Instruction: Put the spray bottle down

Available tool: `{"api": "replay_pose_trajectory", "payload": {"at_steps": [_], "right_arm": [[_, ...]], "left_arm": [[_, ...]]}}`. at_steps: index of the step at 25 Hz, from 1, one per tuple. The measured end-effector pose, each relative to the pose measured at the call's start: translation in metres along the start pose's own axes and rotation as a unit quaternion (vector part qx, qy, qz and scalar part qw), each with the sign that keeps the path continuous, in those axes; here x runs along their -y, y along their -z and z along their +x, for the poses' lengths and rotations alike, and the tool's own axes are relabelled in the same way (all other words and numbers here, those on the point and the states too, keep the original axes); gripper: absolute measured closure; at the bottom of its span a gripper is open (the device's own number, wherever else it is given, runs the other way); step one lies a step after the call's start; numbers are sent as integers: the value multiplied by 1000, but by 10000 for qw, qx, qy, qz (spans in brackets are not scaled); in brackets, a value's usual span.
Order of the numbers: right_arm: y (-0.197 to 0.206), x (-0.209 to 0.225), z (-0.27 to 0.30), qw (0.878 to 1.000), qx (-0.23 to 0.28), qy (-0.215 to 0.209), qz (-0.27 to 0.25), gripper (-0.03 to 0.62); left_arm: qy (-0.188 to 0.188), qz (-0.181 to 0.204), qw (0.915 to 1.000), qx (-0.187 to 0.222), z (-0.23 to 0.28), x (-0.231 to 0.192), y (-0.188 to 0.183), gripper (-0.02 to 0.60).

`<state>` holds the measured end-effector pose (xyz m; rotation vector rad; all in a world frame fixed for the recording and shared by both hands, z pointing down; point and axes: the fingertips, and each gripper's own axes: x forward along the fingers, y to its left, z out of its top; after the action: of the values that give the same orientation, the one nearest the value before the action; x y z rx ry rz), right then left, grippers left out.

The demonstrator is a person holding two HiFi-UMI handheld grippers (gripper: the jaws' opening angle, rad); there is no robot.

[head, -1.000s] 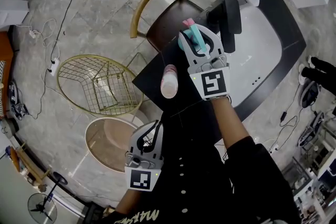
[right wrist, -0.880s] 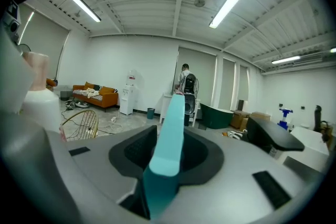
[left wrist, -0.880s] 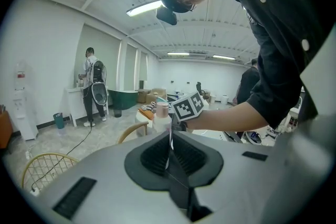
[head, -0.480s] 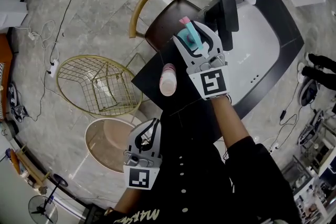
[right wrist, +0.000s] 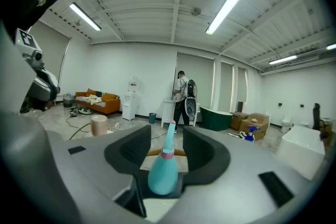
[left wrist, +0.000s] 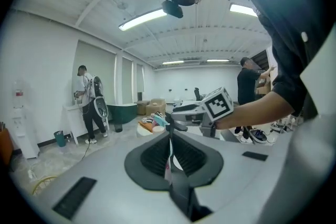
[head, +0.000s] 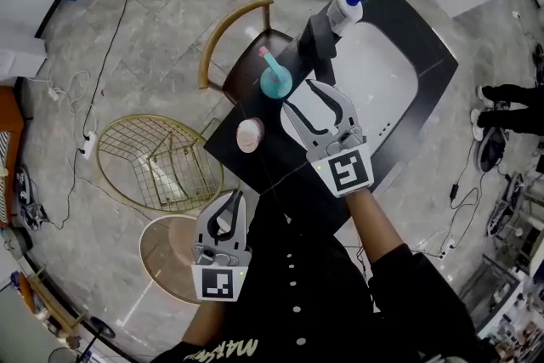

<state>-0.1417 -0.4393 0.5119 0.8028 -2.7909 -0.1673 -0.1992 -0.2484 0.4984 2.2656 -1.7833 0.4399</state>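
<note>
Spray bottle stands upright on the dark counter, free just ahead of the right gripper, whose spread fingers are closing on nothing; left gripper fingers clenched, empty; put-down looks done, only withdrawal left.

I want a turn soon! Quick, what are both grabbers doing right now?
Left gripper: shut, empty.
Right gripper: open, jaws closing, holding nothing; teal bottle stands free just ahead.

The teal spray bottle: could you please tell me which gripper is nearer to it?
Right. The right gripper sits just behind the teal spray bottle, jaws closing with nothing between; the left gripper hangs far back, off the table.
</note>
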Motion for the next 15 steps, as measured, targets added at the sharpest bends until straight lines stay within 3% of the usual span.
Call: {"api": "replay_pose_trajectory", "payload": {"at_steps": [5,10,15], "right_arm": [[-25,13,-56,9998,-15,119,-136,569],[-63,27,-126,9984,330,442,122,592],[-91,54,-201,9909,546,1147,441,599]], "left_arm": [[-152,-5,9994,321,17,5,-25,558],[41,74,9977,671,14,39,-63,558],[354,153,9938,1043,23,66,-102,557]]}}
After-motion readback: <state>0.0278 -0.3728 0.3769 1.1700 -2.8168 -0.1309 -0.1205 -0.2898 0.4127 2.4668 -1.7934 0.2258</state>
